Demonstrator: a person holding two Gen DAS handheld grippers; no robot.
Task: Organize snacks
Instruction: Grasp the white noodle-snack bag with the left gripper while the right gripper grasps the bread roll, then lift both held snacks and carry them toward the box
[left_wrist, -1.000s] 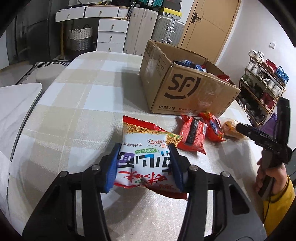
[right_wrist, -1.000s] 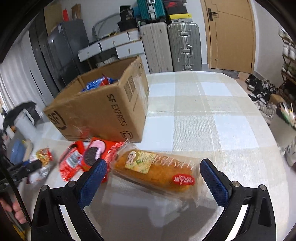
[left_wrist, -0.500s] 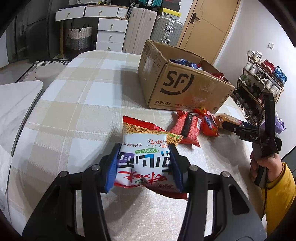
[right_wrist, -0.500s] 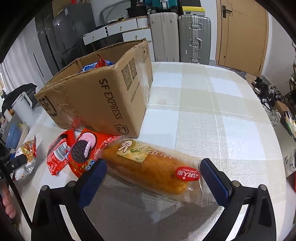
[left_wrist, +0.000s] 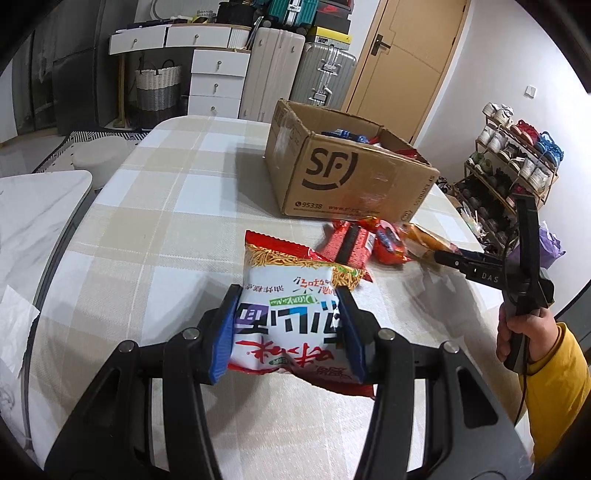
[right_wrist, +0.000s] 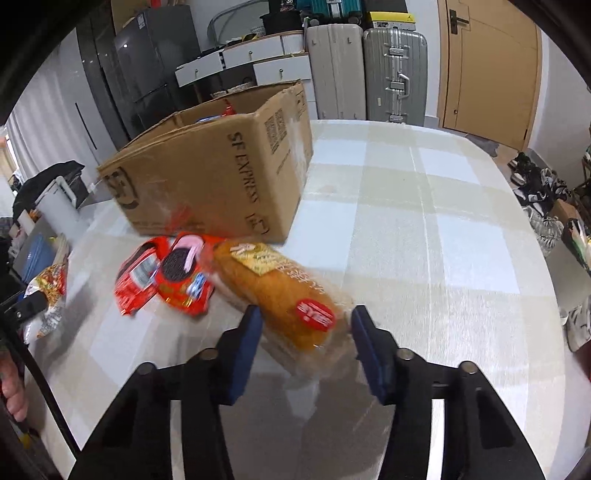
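1. The left gripper (left_wrist: 288, 328) clamps a noodle snack bag (left_wrist: 295, 306) above the checked tablecloth (left_wrist: 155, 229).
2. The right gripper (right_wrist: 304, 345) has just been closing around a wrapped bread roll (right_wrist: 280, 291); whether its pads press is unclear.
3. Two red snack packs (right_wrist: 162, 280) lie beside the cardboard box (right_wrist: 218, 184).

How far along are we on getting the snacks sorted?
Some packets already lie in the cardboard box. The left tool grips the noodle packet; the right tool has just been closing around the bread loaf. Two red packets remain on the table.
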